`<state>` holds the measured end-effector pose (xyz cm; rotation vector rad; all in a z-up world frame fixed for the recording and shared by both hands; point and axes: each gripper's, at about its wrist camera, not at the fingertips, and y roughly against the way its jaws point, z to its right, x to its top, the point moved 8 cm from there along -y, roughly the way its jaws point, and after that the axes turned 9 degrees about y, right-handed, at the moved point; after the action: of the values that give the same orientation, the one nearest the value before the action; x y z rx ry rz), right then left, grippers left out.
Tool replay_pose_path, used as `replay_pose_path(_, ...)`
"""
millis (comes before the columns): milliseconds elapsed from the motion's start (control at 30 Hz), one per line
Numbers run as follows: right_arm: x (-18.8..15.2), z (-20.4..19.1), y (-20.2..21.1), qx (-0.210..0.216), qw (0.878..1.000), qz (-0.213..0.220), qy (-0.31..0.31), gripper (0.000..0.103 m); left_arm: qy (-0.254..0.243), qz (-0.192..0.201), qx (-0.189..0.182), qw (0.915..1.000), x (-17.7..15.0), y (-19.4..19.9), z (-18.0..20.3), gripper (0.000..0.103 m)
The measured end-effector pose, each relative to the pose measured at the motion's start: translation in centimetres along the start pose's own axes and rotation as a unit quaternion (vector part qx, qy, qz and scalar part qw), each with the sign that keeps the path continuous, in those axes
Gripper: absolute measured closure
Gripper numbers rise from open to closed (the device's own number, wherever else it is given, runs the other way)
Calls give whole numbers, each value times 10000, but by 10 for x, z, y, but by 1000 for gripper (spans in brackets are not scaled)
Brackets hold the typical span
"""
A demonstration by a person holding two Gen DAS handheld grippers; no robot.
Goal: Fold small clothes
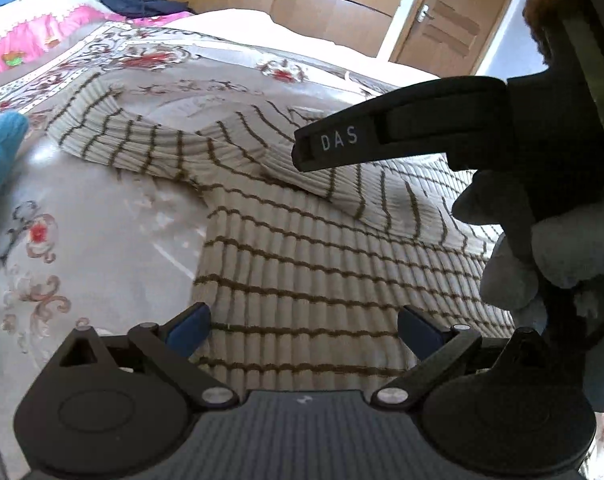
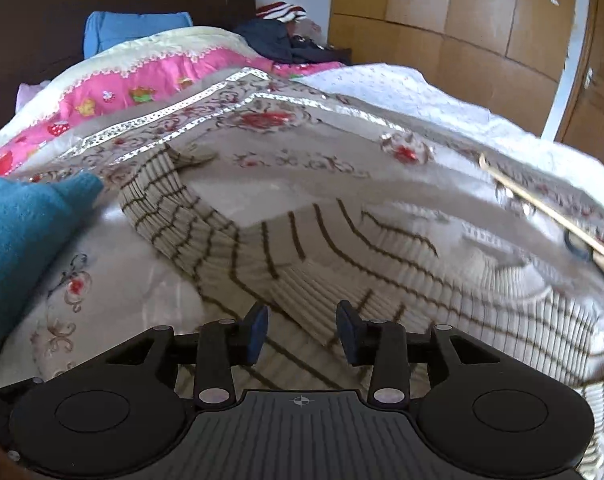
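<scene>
Looking past my left gripper (image 1: 303, 330), jaws spread and empty, I see the striped sweater (image 1: 302, 248) flat on the bedspread (image 1: 102, 240) beneath it (sleeve folded across); my right gripper (image 2: 302, 330) hovers above, likewise spread.

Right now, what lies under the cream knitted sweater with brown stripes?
The cream brown-striped knitted sweater lies spread on a grey satin bedspread with red flower embroidery, one sleeve folded across its body. Anything beneath the sweater itself is covered by it.
</scene>
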<state>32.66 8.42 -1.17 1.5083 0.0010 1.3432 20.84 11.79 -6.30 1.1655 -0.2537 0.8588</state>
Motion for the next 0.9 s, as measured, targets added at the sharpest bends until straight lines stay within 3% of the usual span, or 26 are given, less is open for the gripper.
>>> replay_pose_path(233, 36, -28, 0, 197, 9993, 135, 303, 65, 501, 339, 314, 9977, 16, 27, -34, 0)
replay_pose_path(467, 86, -92, -37, 727, 9946, 204, 718, 66, 1480, 723, 941, 9819, 31, 39, -102, 0)
replay_pose_path(567, 104, -114, -61, 913, 9930, 139, 732, 66, 1713, 673, 997, 9779, 31, 36, -117, 0)
replay_pose_path(667, 115, -137, -84, 883, 9889, 88, 1191, 65, 1797, 651, 1114, 9752, 30, 34, -123, 0)
replay_pose_path(900, 138, -170, -108, 1206, 9781, 214, 1680, 65, 1926, 779, 929, 9738, 32, 37, -124, 0)
